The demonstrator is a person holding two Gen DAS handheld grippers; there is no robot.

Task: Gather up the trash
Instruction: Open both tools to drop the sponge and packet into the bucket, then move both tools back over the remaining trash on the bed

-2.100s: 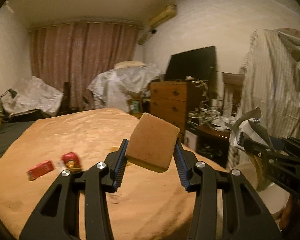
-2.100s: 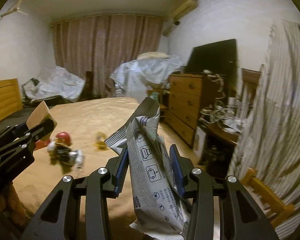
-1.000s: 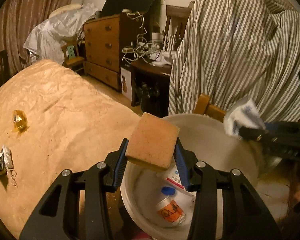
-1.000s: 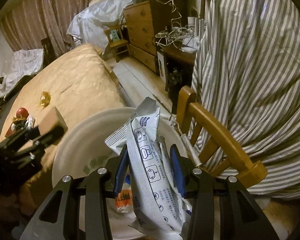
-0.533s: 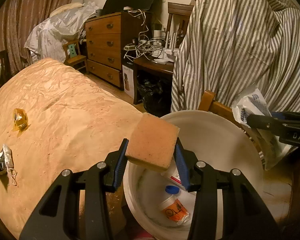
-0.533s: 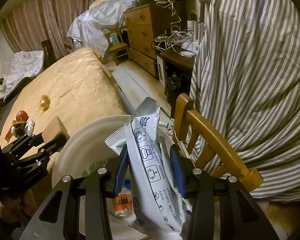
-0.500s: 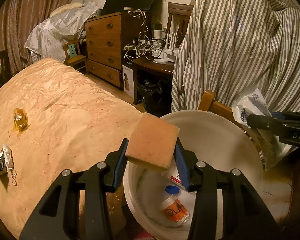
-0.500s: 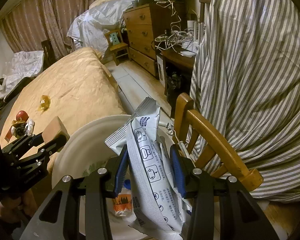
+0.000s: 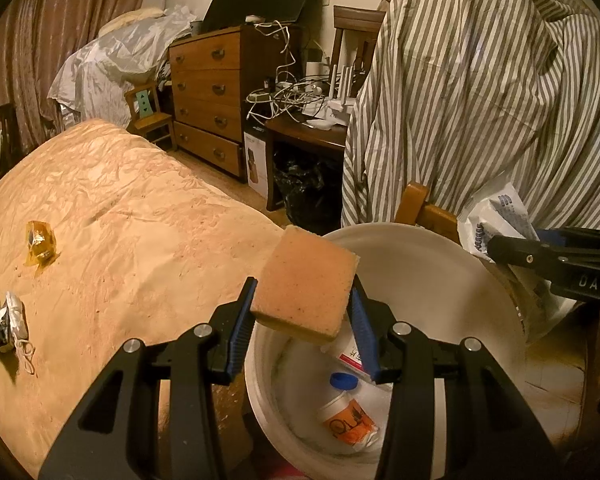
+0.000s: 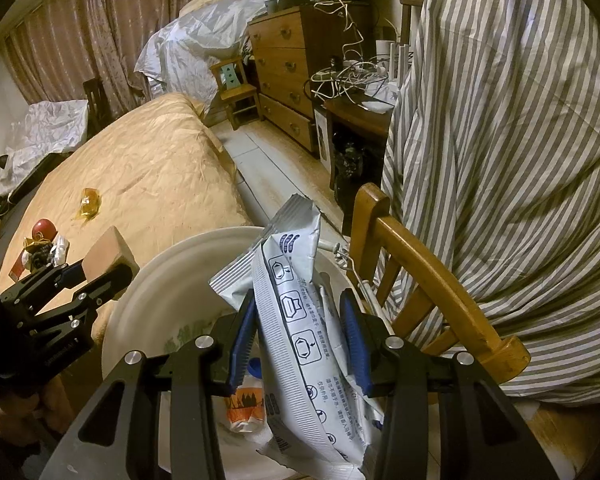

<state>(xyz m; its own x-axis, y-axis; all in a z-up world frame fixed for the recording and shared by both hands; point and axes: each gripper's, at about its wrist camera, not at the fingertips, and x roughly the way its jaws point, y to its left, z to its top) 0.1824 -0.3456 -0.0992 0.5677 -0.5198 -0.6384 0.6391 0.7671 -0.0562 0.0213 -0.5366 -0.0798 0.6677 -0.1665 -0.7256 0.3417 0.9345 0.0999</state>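
Note:
My left gripper (image 9: 304,320) is shut on a tan sponge (image 9: 306,282) and holds it over the near rim of a white bucket (image 9: 432,264). The bucket holds an orange-labelled wrapper (image 9: 350,424) and a blue cap (image 9: 343,381). My right gripper (image 10: 298,336) is shut on a white printed plastic wrapper (image 10: 296,320) above the same bucket (image 10: 172,284). The right gripper also shows in the left wrist view (image 9: 556,258), and the left one with the sponge in the right wrist view (image 10: 96,270).
A bed with a tan cover (image 9: 112,216) lies to the left, with a yellow wrapper (image 9: 40,242) and a small heap of trash (image 9: 4,320) on it. A wooden chair (image 10: 424,280) draped with a striped shirt (image 10: 500,140) stands by the bucket. A dresser (image 9: 212,92) stands behind.
Both grippers swung from facing the bed to over the bucket. In the last half second they have barely moved; both still hold their items.

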